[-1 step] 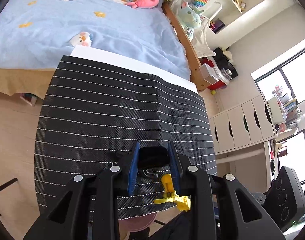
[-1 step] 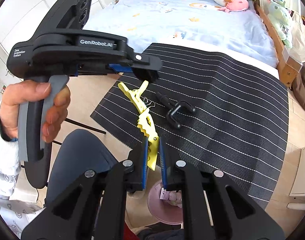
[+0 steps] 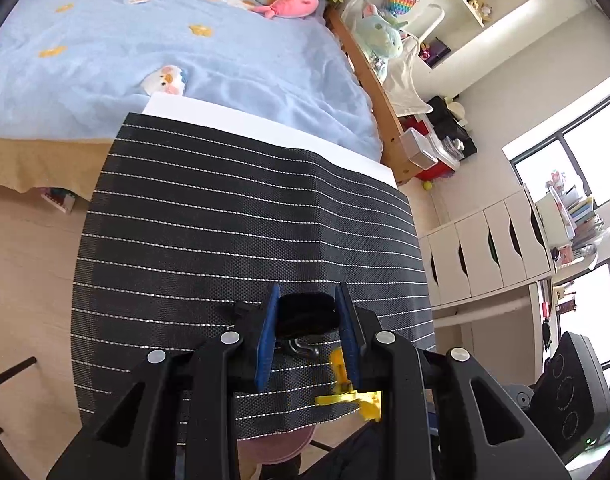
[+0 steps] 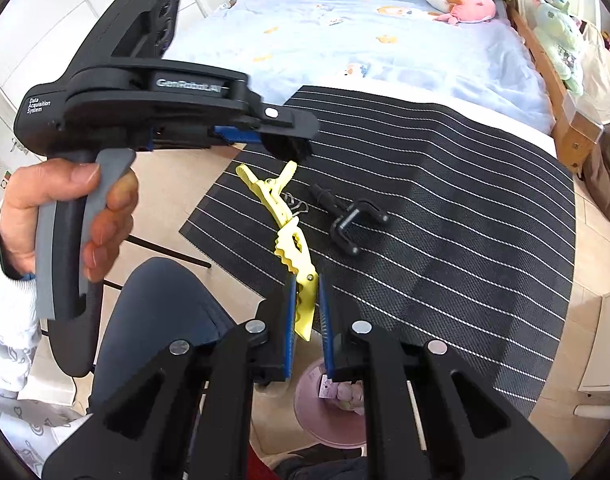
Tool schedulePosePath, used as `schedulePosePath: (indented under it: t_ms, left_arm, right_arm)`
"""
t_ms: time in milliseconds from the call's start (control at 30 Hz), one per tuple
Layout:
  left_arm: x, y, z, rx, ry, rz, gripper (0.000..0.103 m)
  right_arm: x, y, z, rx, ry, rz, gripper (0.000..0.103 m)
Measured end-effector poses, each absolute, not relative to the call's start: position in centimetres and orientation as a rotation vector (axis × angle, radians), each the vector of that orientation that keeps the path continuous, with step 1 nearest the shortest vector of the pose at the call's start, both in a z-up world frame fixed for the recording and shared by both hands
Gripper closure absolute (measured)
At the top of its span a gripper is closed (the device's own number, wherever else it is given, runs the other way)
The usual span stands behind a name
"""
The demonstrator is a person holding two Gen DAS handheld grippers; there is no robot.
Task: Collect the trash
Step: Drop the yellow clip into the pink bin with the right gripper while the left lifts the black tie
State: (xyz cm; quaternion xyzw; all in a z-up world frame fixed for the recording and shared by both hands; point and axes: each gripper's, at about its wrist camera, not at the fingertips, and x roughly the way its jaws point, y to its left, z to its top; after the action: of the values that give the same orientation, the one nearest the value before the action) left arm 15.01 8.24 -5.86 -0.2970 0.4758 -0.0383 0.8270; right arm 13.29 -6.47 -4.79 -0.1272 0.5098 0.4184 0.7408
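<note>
My left gripper [image 3: 307, 308] is shut on a round black fuzzy object [image 3: 305, 312], held above the black striped mat [image 3: 225, 220]; the same gripper and black object [image 4: 285, 146] show in the right wrist view. My right gripper [image 4: 305, 300] is shut on a yellow toothed clip [image 4: 295, 248], which is joined to a second yellow clip [image 4: 265, 184] lying on the mat [image 4: 465, 200]. The yellow clip also shows in the left wrist view [image 3: 339, 364]. A black U-shaped plastic part [image 4: 345, 216] lies on the mat just right of the clips.
A pink bin [image 4: 329, 408] with trash stands on the floor below the mat's near edge, also in the left wrist view [image 3: 281, 444]. A blue-covered bed [image 3: 165, 40] with plush toys lies beyond. White drawers [image 3: 485, 256] stand right. The person's knee [image 4: 157, 320] is at left.
</note>
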Motion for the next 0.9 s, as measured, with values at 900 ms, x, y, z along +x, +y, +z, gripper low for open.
schedulePosePath:
  t_ms: [900]
  left_arm:
    - [7.1,1.8,-1.6,-0.136,0.839,-0.149,0.075]
  right_arm:
    - [10.3,-14.1,-1.7,-0.247,1.05,0.802,0.092]
